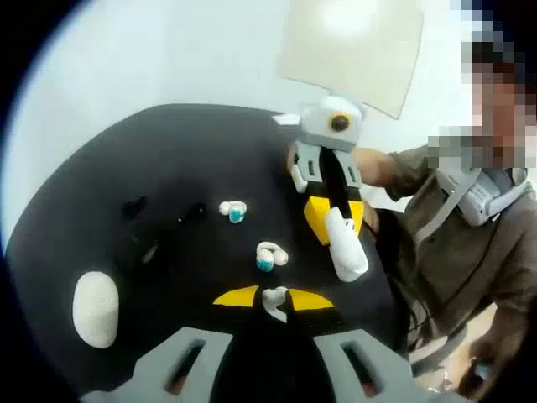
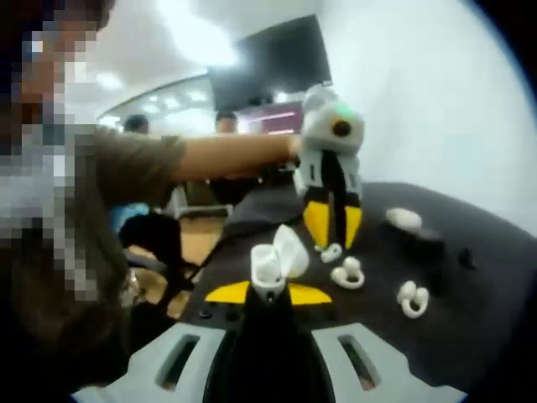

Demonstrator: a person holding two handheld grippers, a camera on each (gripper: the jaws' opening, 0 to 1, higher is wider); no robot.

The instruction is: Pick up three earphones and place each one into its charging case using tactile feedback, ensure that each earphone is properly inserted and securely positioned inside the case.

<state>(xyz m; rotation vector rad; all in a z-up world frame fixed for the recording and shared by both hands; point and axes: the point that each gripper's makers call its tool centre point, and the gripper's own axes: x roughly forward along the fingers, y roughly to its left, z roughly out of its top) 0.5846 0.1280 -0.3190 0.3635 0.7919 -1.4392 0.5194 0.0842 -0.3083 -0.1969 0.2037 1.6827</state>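
Bright overhead ceiling lights (image 2: pixel 197 38) glare white; both fisheye views are soft, bent at the edges, with the dark table (image 1: pixel 168 168) underexposed.

on the tabletop (image 1: pixel 168 159) two earphones lie apart, one (image 1: pixel 233 211) farther from the left claw (image 1: pixel 274 303) and one (image 1: pixel 270 255) nearer, just ahead of it. a closed case (image 1: pixel 95 308) sits well off to their left. the left claw pinches a third earphone (image 1: pixel 274 300). the right claw (image 2: pixel 268 290) holds an open case (image 2: pixel 277 259) (lid tipped up) above the tabletop's edge, across from the left one.
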